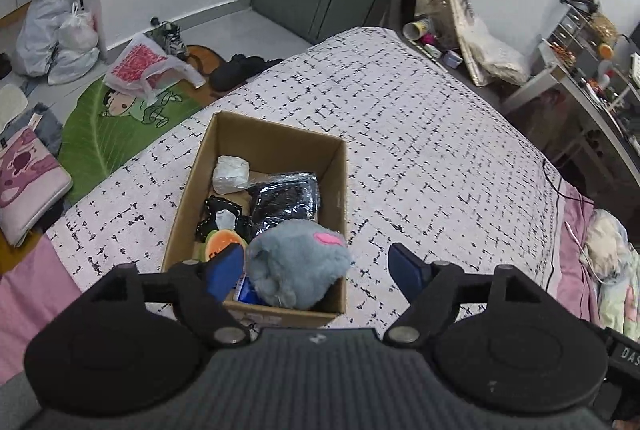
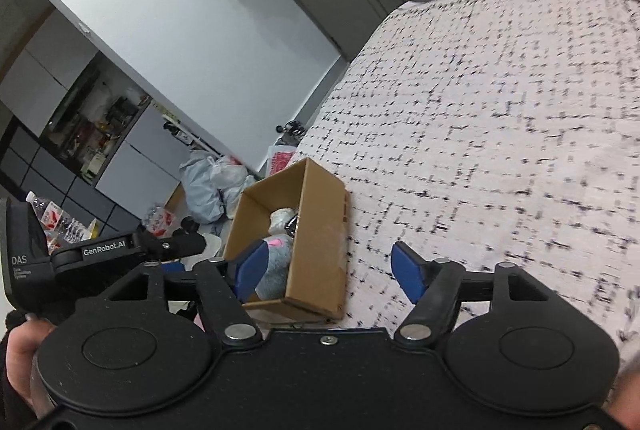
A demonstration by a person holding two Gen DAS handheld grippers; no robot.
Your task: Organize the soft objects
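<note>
A cardboard box (image 1: 338,182) (image 2: 320,226) stands on the bed. A grey plush toy with a pink patch (image 1: 298,262) (image 2: 276,262) lies in its near end. Behind it sit a black bagged garment (image 1: 286,196), a white soft bundle (image 1: 231,173), a black and white item (image 1: 222,216) and an orange plush piece (image 1: 225,243). My left gripper (image 1: 316,268) hangs open above the near end of the box, and the plush toy lies below its jaws untouched. My right gripper (image 2: 332,272) is open to the right of the box with nothing in it.
The bed carries a white blanket with black dashes (image 1: 420,134) (image 2: 500,110). On the floor to the left are a green leaf rug (image 1: 104,134), plastic bags (image 1: 56,30) and a pink cushion (image 1: 28,182). A cluttered desk (image 1: 592,78) stands to the right. A hand (image 2: 20,342) holds the left gripper's body.
</note>
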